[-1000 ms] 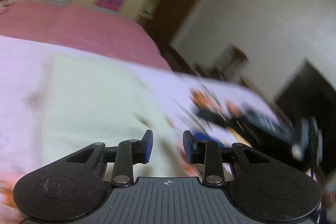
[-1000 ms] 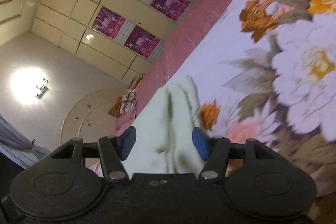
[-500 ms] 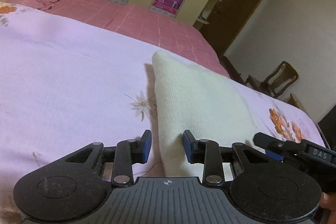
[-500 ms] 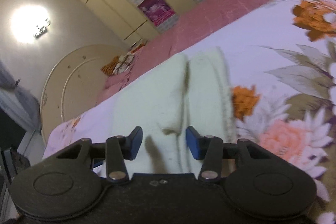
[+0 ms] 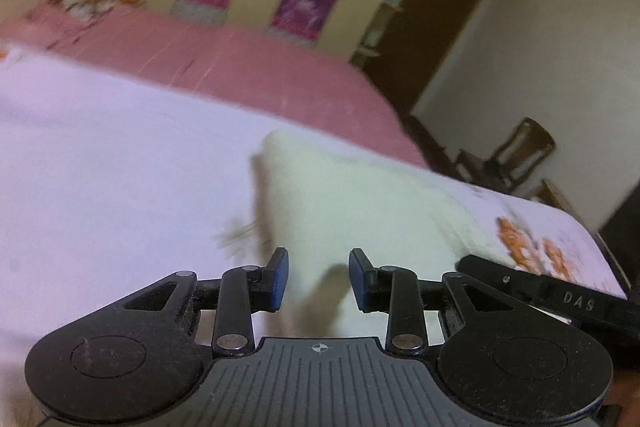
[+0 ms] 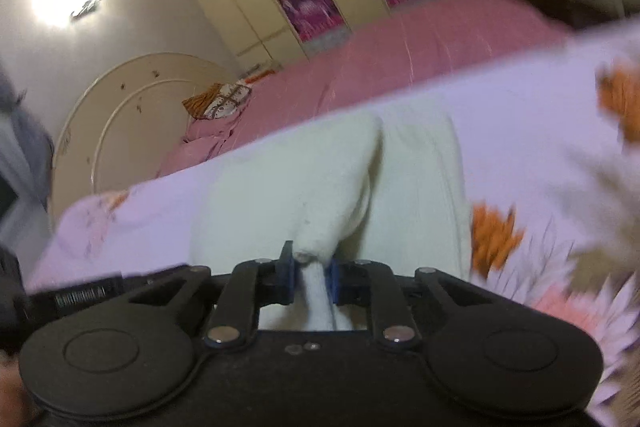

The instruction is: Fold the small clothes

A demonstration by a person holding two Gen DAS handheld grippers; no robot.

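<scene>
A cream-white knitted garment (image 6: 304, 183) lies folded on the lilac floral bedsheet (image 5: 100, 155), near the sheet's far edge where the pink bedspread (image 5: 248, 67) begins. The right gripper (image 6: 311, 273) is closing, its blue pads pinching a bunched fold of the garment's near edge. The left gripper (image 5: 318, 279) hovers over the garment's near left corner, jaws spread partway, nothing pressed between them
</scene>
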